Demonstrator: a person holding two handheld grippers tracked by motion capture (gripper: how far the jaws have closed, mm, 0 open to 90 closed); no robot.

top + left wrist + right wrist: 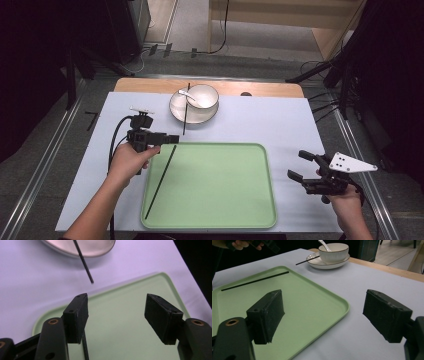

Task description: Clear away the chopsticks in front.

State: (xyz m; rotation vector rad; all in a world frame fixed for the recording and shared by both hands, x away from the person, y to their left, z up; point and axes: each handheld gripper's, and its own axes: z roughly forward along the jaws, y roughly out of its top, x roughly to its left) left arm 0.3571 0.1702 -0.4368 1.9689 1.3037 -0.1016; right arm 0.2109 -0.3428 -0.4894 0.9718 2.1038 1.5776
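A green tray [215, 190] lies at the near middle of the table, with one black chopstick [161, 181] lying slantwise along its left side. A second chopstick [186, 110] rests across the rim of a white plate [175, 107], which carries a bowl [202, 96] with a spoon [189, 96]. My left gripper [172, 139] hovers over the tray's far left corner. In the left gripper view its jaws [117, 312] stand open and empty, with the tray [120, 340] under them. My right gripper [297, 164] is open beside the tray's right edge, nothing between its jaws [324, 312].
A pale cloth [280, 120] covers the table, and a strip of wood [270, 89] shows along the far edge. Dark stands and cables [325, 70] sit on the floor beyond. The person's hand on the left gripper [244, 243] appears far off in the right gripper view.
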